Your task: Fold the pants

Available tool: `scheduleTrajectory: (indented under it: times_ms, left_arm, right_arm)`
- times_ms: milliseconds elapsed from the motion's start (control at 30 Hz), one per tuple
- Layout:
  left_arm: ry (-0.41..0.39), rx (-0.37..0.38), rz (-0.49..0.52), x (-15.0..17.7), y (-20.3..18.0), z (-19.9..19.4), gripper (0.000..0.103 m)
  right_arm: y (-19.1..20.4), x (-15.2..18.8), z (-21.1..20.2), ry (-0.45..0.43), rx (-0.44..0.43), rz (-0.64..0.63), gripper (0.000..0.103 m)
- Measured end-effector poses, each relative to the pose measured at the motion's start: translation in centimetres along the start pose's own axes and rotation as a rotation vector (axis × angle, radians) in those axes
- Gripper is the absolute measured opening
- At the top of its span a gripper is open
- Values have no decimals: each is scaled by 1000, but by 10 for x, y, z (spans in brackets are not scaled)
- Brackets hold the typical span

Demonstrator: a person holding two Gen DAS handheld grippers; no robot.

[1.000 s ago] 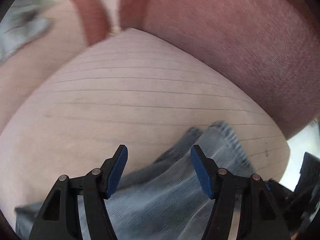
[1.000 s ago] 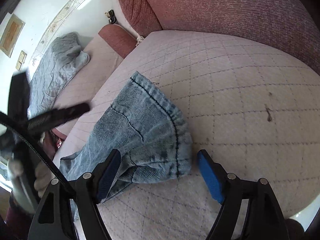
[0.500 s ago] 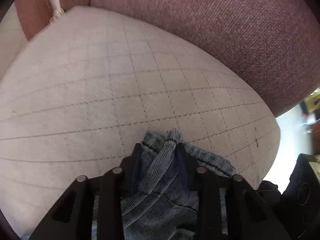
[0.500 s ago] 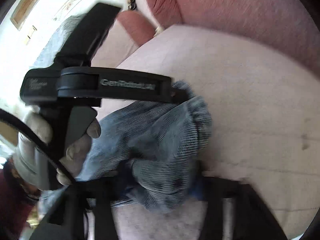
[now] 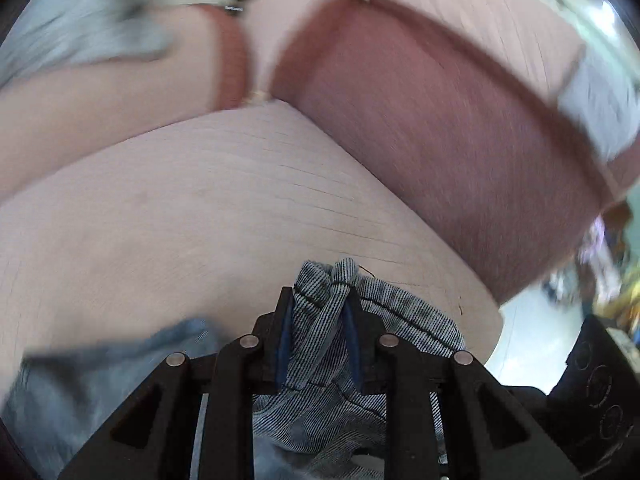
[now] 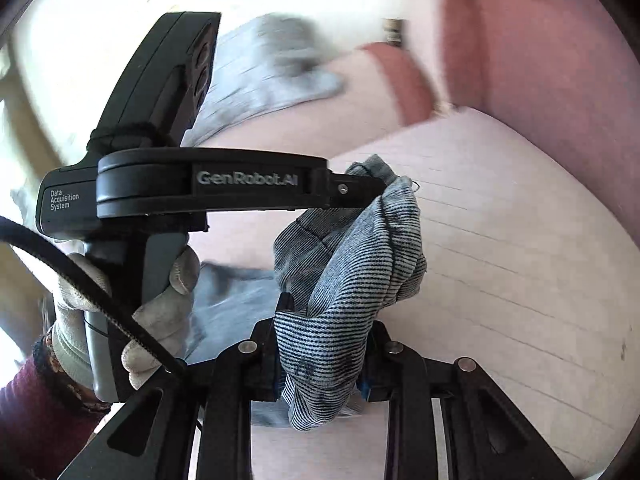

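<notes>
A pale quilted seat cushion [image 5: 224,208] fills the middle of the left wrist view, with the reddish-brown sofa back [image 5: 460,128] rising across the upper right and a grey blanket [image 5: 76,28] smeared by motion blur in the upper left. In the right wrist view the same cushion [image 6: 520,248] spreads over the right half, the sofa back [image 6: 552,52] sits in the upper right, and the blanket [image 6: 276,76] lies at upper centre, also blurred.

The left gripper [image 5: 319,322] is closed narrow on a bunched fold of the denim pants [image 5: 404,316], the fabric squeezed between its blue pads at lower centre of the frame; more denim trails off blurred toward the lower left. Seen from the right wrist view, the left gripper [image 6: 378,189] reaches in level from the left of the frame, its tip buried in the upper edge of the pants [image 6: 360,264] (the branded black body blocks much of the blanket behind it). A gloved hand [image 6: 156,316] wraps the grey handle at lower left, a maroon sleeve showing at the wrist.

The right gripper [image 6: 320,356] is likewise clamped narrow on the pants at lower centre, the cloth bulging up between the jaws. The bundle hangs between the two grippers, above the cushion; whether its underside touches the cushion cannot be told.
</notes>
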State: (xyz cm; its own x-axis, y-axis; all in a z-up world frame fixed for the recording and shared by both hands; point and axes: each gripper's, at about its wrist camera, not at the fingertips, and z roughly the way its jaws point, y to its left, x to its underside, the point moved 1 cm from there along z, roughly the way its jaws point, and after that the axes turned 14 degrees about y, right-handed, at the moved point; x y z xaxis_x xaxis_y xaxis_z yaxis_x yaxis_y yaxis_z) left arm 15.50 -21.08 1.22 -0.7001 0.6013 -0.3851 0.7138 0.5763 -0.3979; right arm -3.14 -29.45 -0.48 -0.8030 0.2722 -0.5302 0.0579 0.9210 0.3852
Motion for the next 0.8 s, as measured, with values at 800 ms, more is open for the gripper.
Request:
scheduleTrajectory:
  times_ms: [800]
  left_arm:
    - [-89,-152,-412,186,114,-57,55]
  right_arm:
    - [60,-8,62,182,-5,-209,65]
